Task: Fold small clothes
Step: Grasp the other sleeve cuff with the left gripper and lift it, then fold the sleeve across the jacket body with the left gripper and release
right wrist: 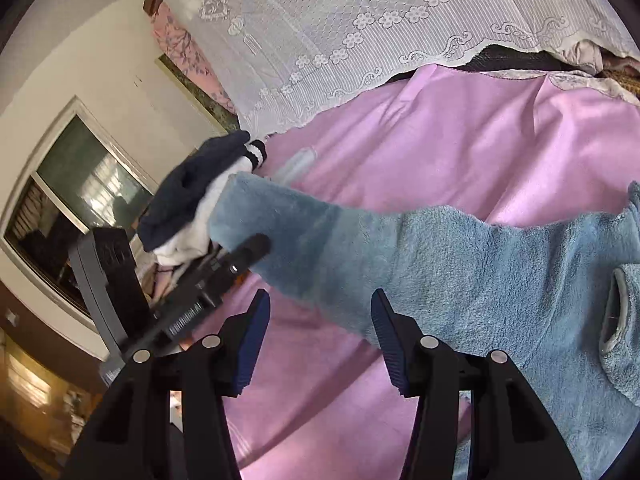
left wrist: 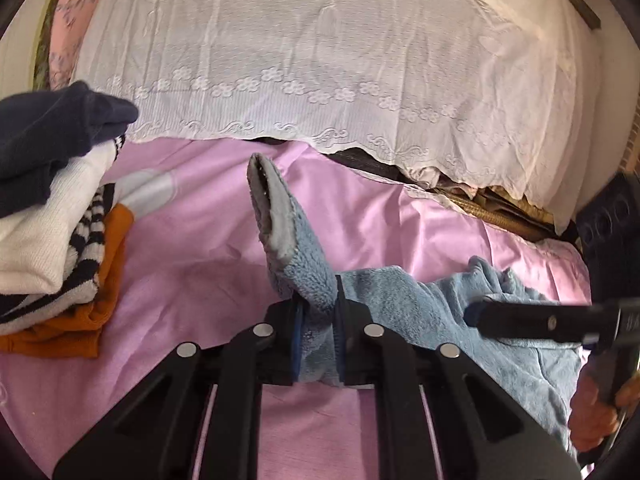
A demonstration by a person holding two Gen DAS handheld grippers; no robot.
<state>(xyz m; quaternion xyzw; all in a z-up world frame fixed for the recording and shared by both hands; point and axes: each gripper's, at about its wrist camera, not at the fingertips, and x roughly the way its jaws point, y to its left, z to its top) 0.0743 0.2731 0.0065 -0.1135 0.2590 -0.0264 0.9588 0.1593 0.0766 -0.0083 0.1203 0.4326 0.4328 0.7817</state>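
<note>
Fleece garment (left wrist: 400,300) lies on the pink bed sheet (left wrist: 200,272), its sleeve pinched in the left gripper (left wrist: 318,332); right gripper (right wrist: 320,336) hovers spread above it. Best carry the sleeve toward three o'clock, flat across the body, avoiding the folded pile (left wrist: 56,208) at nine o'clock.

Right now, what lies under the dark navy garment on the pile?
Under the dark navy garment sit a white knit piece, striped fabric, then an orange garment. Anything beneath is hidden.
</note>
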